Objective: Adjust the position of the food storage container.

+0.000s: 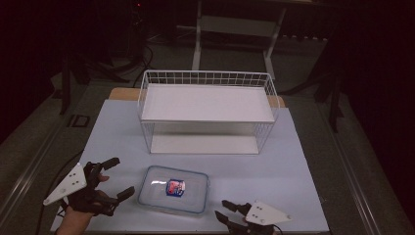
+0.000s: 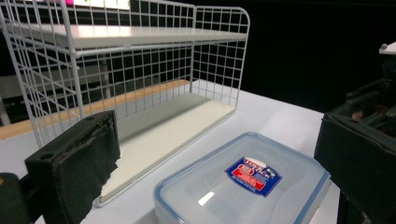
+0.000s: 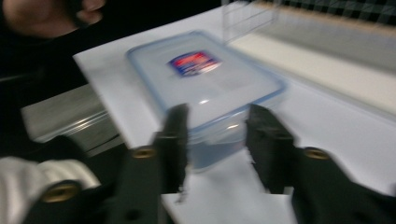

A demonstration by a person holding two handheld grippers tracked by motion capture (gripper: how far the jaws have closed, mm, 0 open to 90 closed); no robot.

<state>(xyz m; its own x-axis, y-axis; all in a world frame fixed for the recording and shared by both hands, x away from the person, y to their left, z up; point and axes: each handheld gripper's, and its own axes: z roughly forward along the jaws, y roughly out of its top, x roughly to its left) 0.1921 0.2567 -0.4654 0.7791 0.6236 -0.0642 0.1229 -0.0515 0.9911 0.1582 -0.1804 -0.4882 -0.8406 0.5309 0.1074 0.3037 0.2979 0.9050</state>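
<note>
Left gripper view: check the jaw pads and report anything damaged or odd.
The foam pad on the left gripper's near jaw looks worn: its inner edge is ragged and chipped. The lidded plastic container sits flat and closed, and the wire shelf rack stands upright. Nothing is spilled.

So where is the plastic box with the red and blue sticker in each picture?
High view: the box lies low in the middle, between the left gripper and the right gripper.
Left gripper view: at the bottom, right of centre, between the open jaws.
Right gripper view: upper middle, just beyond the open jaws, blurred.
Shared landmark: the white wire shelf behind the box.
</note>
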